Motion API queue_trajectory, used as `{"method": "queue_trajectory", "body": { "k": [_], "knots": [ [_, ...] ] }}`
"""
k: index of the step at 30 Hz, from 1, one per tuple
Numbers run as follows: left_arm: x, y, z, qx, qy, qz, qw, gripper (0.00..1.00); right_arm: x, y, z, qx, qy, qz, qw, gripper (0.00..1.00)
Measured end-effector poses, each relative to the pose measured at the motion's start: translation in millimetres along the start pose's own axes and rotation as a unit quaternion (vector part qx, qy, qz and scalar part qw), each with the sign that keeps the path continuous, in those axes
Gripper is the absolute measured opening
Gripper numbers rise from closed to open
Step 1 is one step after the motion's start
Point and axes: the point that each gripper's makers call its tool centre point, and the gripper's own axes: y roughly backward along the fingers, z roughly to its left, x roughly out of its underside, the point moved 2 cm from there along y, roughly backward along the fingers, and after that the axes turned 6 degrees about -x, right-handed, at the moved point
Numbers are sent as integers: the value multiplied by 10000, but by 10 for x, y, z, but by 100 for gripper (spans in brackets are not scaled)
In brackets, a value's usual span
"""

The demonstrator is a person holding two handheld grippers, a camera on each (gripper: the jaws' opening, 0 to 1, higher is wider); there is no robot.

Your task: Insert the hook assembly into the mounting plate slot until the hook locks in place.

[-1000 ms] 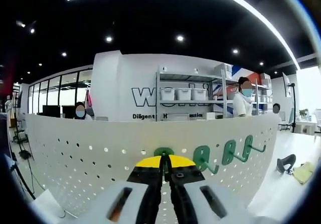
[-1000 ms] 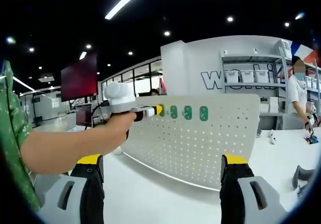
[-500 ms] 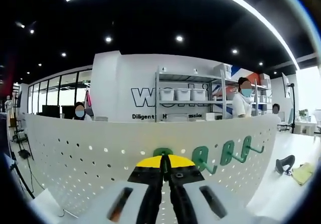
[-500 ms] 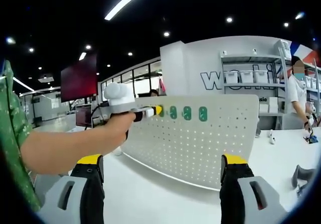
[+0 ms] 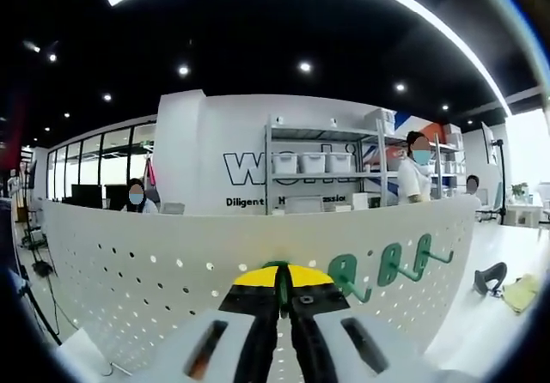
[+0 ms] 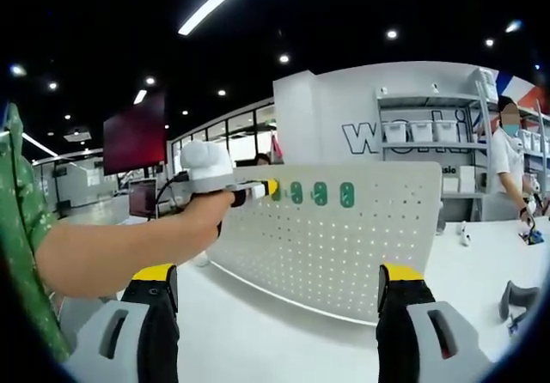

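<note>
Three green plastic hooks [image 5: 391, 263] are already hanging in a row near the top edge of the white perforated mounting plate [image 5: 129, 263], their curved prongs jutting toward me, and a fourth green hook [image 5: 277, 265] is peeking out just past the yellow tips of my left gripper [image 5: 282, 282]. My left jaws are pressing together with only a thin slit between them, clamping that hook against the plate's upper row of round holes, left of the three hung ones. From the right gripper view, my left gripper [image 6: 249, 192] is reaching in from the left, held in my hand [image 6: 193, 215], its yellow nose touching the plate [image 6: 344, 246] beside the row of green hooks [image 6: 320, 194]. The plate is standing upright on a smooth white table [image 6: 258, 314], matte and dotted with evenly spaced holes. My right gripper [image 6: 279, 301] is holding its black, yellow-capped jaws spread wide, well apart from the plate, with nothing between them. Far behind, metal shelving [image 5: 322, 164] is carrying white bins, and a person [image 5: 416, 170] is standing at the right.
</note>
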Motion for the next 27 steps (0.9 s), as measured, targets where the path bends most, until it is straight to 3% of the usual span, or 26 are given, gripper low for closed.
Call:
{"method": "queue_trajectory", "body": {
  "k": [18, 27],
  "knots": [
    [17, 12, 11, 21, -2, -4, 10000, 4, -7, 27, -5, 61, 19, -11, 10000, 99],
    [5, 33, -11, 102, 10, -35, 9999, 10, -10, 26, 11, 61, 38, -10, 10000, 99]
  ]
}}
